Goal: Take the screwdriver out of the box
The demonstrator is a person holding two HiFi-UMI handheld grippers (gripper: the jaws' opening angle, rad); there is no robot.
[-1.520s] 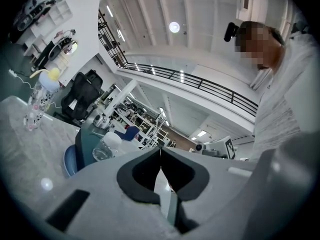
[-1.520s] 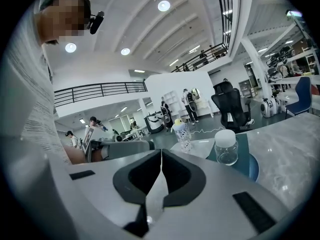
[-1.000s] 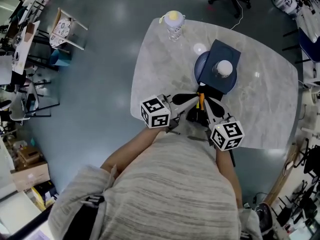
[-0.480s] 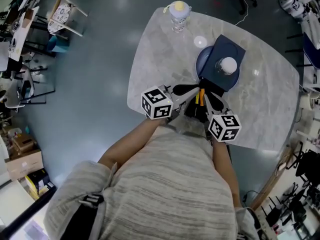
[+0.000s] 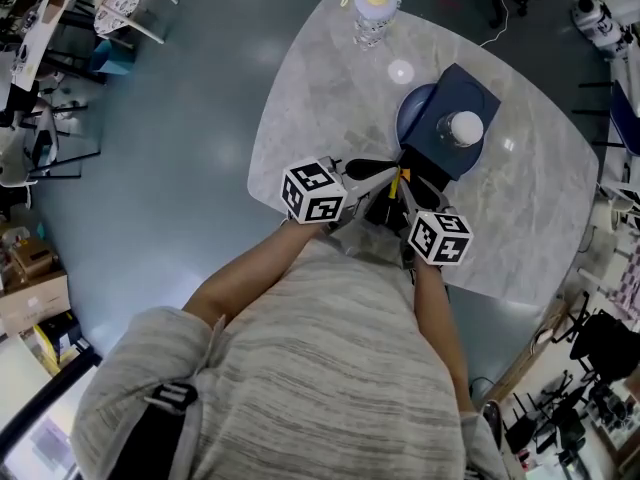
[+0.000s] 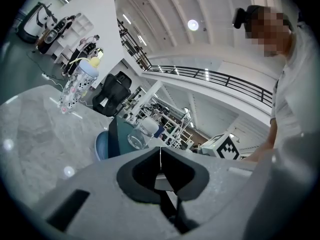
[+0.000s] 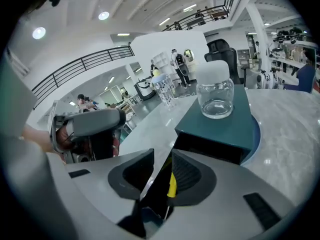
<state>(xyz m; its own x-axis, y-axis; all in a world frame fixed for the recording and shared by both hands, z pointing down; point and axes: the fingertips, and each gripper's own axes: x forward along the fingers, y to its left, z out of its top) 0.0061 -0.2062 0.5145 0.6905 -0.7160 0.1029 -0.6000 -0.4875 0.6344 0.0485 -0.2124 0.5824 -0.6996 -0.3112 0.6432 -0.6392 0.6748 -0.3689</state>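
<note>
A yellow-handled screwdriver (image 5: 402, 180) lies between my two grippers, just in front of the dark teal box (image 5: 452, 133). In the right gripper view its yellow handle (image 7: 171, 184) rests against the right-hand jaw. My right gripper (image 7: 162, 156) has its jaws opening, with a gap showing beside the handle. It points down at the table toward the box's dark open front (image 7: 212, 151). My left gripper (image 6: 160, 156) is shut, its jaws meeting with nothing seen between them. In the head view the left gripper (image 5: 385, 174) and right gripper (image 5: 405, 194) meet at the screwdriver.
The box sits on a blue plate (image 5: 410, 118) with a glass jar (image 5: 465, 126) on top. A clear bottle with a yellow cap (image 5: 372, 13) stands at the far edge of the marble table (image 5: 320, 98). My body is against the near edge. Floor surrounds the table.
Both grippers have come down toward the table with the screwdriver between them. Less of the yellow handle shows above the right gripper now.
</note>
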